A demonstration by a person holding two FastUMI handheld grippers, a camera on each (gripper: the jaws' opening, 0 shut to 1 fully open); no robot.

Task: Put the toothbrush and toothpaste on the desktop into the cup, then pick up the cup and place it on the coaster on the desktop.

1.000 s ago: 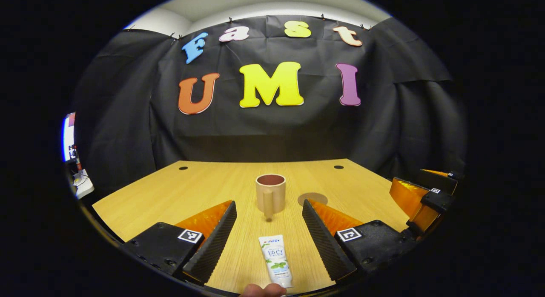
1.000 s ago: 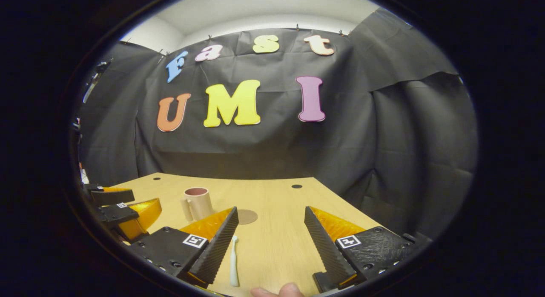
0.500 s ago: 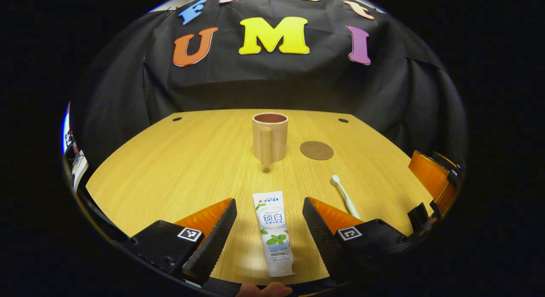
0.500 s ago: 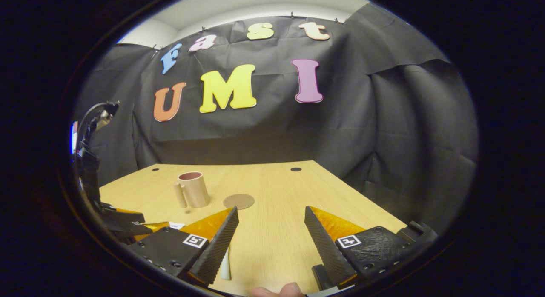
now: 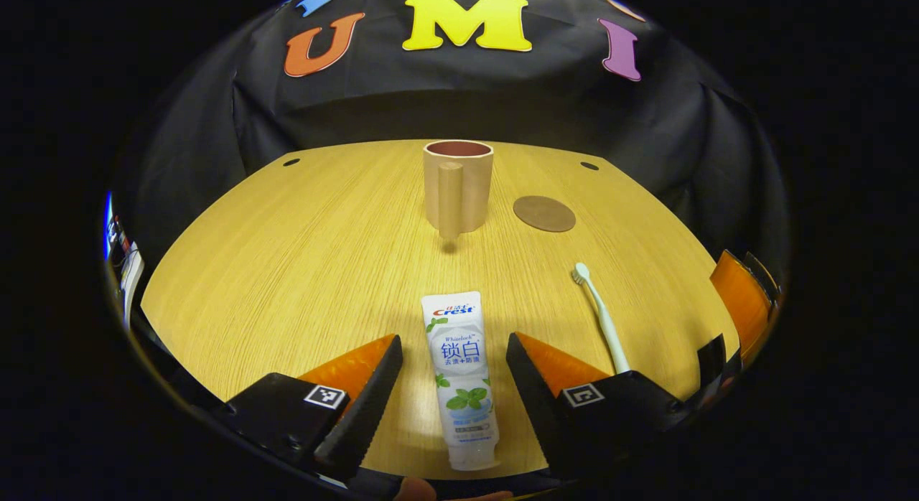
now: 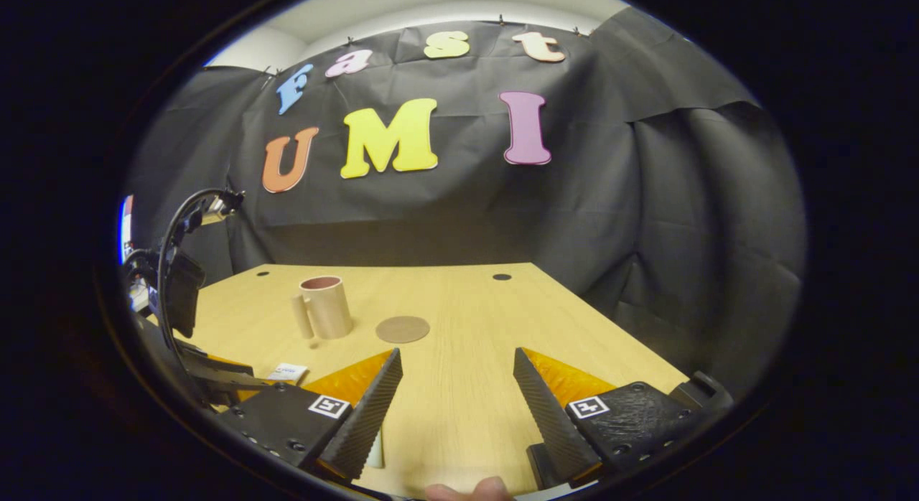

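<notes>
Now, change: left hand-held gripper has tipped down nearer the bench, fingers wide either side of the paste, not touching.
Right hand-held gripper: wide apart, nothing held, raised slightly.
Paste: flat near the front edge.
Brush: flat, right of the paste, apart from it.
Cup: upright mid-bench, handle toward the front edge.
Coaster: just right of the cup, bare.
Obstruction: right gripper's left finger hides most of the brush in its own view.
</notes>
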